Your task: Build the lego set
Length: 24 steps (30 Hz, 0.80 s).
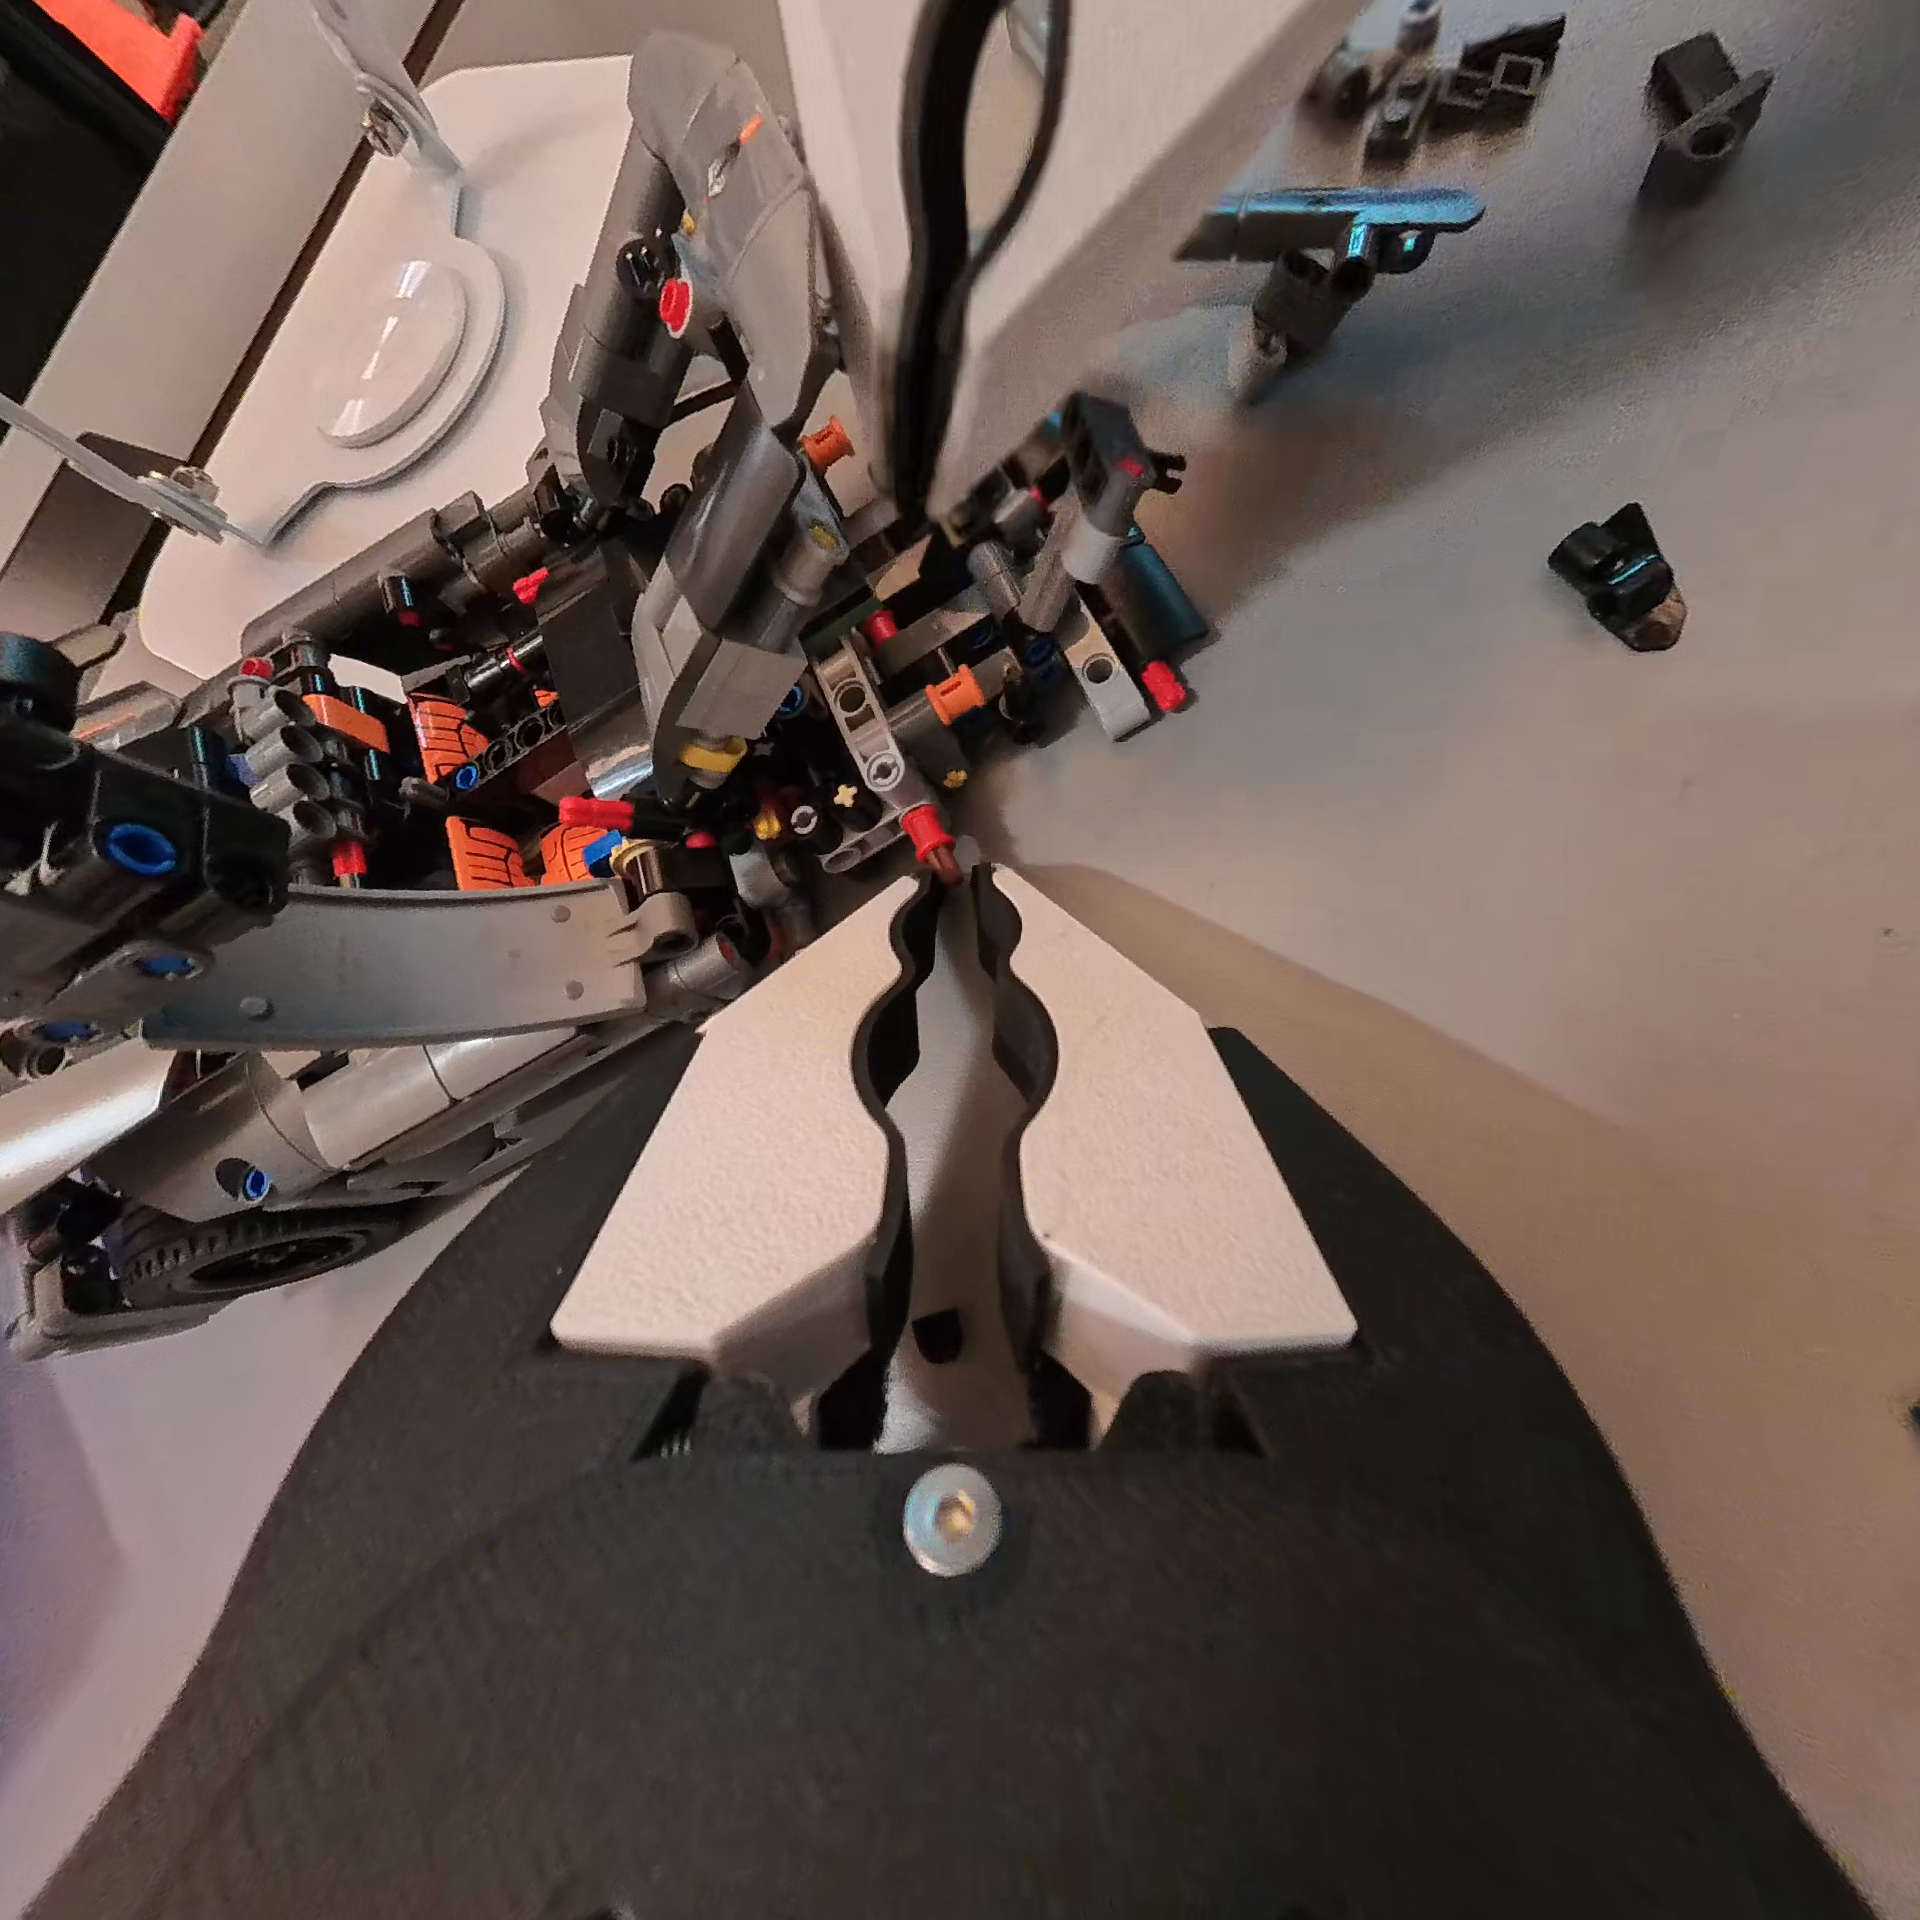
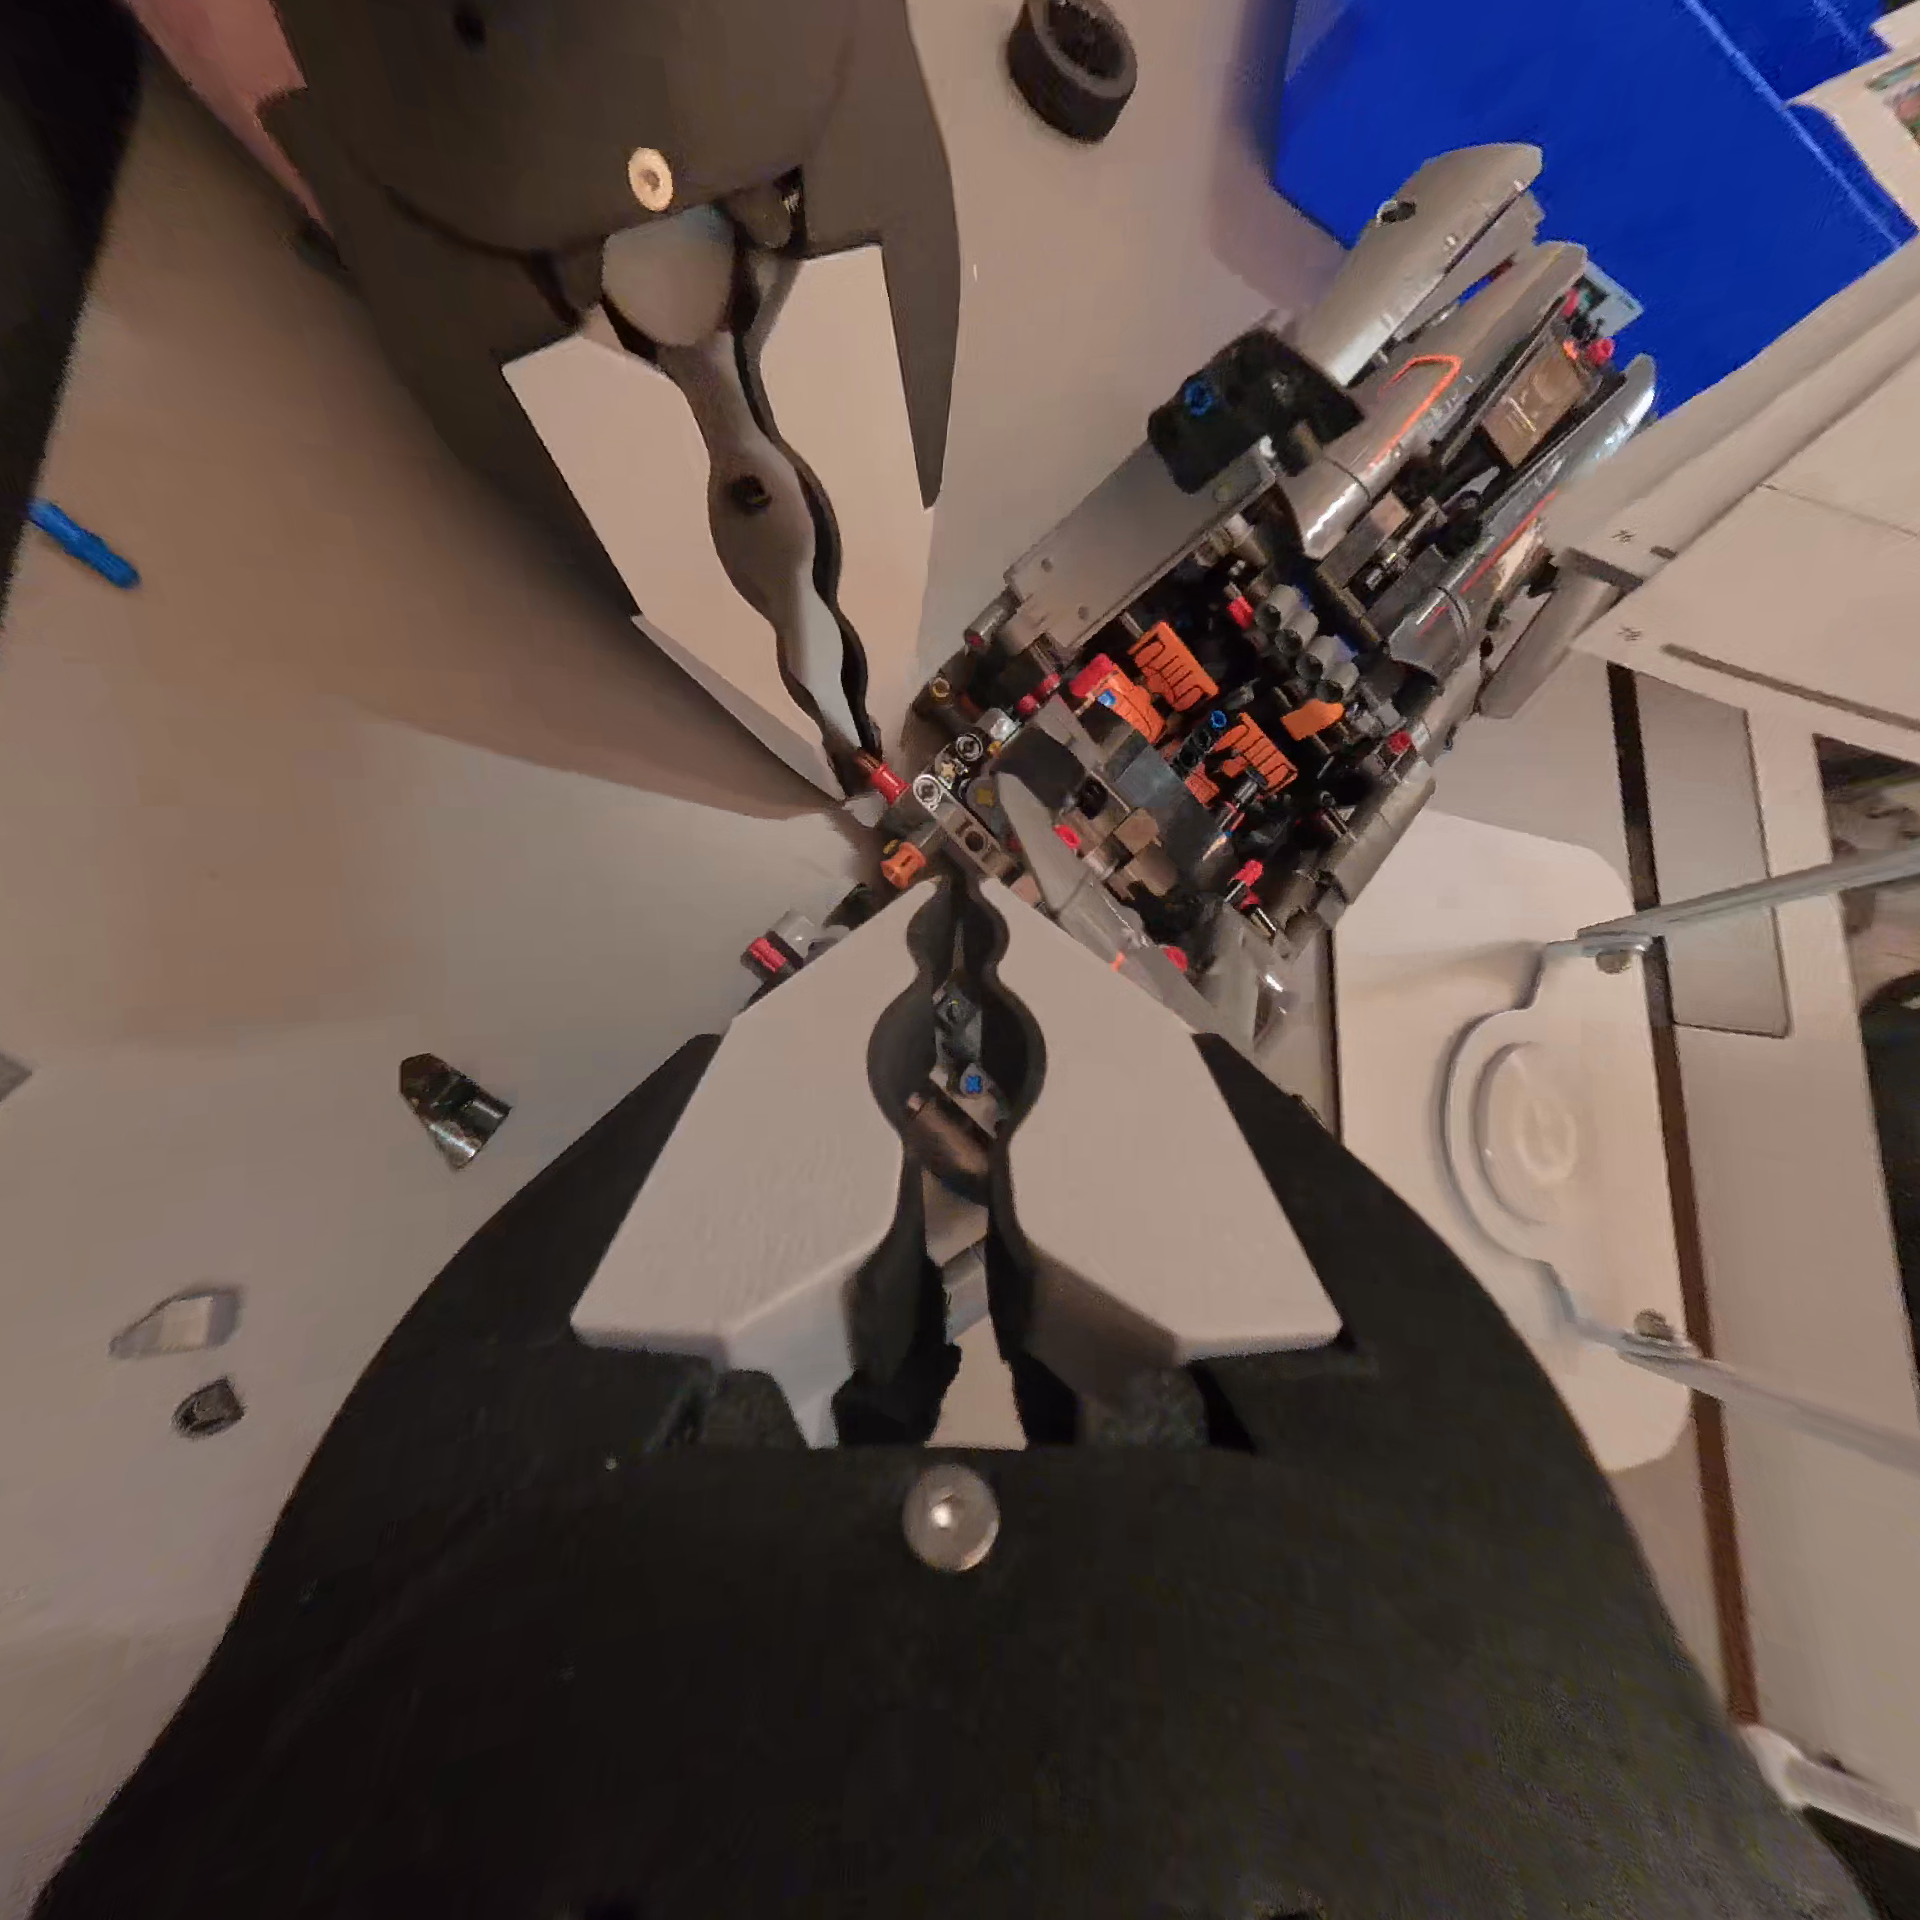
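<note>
A grey Lego Technic car model (image 1: 436, 956) with orange seats (image 2: 1174, 665) lies on the white table. My left gripper (image 1: 951, 881) is shut on the tip of a red pin (image 1: 925, 831) that sticks out of a light grey beam (image 1: 883, 748) at the model's open end. The right wrist view shows that gripper (image 2: 860, 767) coming in from the upper left, holding the same pin (image 2: 885, 779). My right gripper (image 2: 954, 896) is shut on a small grey and black assembly (image 2: 956, 1086) held between its jaws, its tips at the model's end beside an orange pin (image 2: 902, 864).
Loose black parts (image 1: 1616, 577), (image 1: 1704, 114) and a black blade piece (image 1: 1340, 223) lie on the table at the right. A black tyre (image 2: 1075, 68), a blue bin (image 2: 1558, 156), a blue pin (image 2: 83, 545) and small pieces (image 2: 452, 1107) also show. A white stand (image 2: 1527, 1132) sits behind the model. Across from one pair of fingers to the other is roughly 7 cm.
</note>
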Available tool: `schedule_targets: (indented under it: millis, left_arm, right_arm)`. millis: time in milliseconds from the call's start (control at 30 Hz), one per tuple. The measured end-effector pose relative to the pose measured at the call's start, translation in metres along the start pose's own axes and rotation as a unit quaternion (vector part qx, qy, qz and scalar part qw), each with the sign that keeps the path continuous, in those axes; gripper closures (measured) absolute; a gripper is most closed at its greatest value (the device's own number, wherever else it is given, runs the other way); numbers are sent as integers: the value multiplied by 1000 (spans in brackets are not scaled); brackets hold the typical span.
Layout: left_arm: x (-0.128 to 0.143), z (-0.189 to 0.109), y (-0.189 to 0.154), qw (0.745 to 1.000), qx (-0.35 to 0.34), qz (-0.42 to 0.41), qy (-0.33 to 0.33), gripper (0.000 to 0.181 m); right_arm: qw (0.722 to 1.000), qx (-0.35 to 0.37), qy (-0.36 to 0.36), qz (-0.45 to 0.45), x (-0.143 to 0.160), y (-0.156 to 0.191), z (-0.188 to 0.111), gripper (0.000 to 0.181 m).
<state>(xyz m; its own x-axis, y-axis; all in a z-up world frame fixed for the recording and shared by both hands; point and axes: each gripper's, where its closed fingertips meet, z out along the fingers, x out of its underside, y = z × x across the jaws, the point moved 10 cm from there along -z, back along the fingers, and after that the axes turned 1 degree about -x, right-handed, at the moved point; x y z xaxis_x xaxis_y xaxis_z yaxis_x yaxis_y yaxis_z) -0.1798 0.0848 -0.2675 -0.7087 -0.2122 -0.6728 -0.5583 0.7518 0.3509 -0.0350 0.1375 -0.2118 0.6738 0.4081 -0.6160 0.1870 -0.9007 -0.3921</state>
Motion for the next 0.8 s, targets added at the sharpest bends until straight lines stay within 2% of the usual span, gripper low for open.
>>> schedule_targets:
  millis: [167, 467, 800]
  left_arm:
    - [0, 0, 0, 1000, 0, 2, 0, 178]
    - [0, 0, -1, 1000, 0, 12, -6, 174]
    - [0, -1, -2, 1000, -4, 18, -8, 173]
  right_arm:
    - [999, -42, -16, 10, 10, -2, -5, 178]
    - [999, -37, 11, -11, 15, 1, 2, 181]
    - [996, -83, -24, -26, 21, 0, -11, 174]
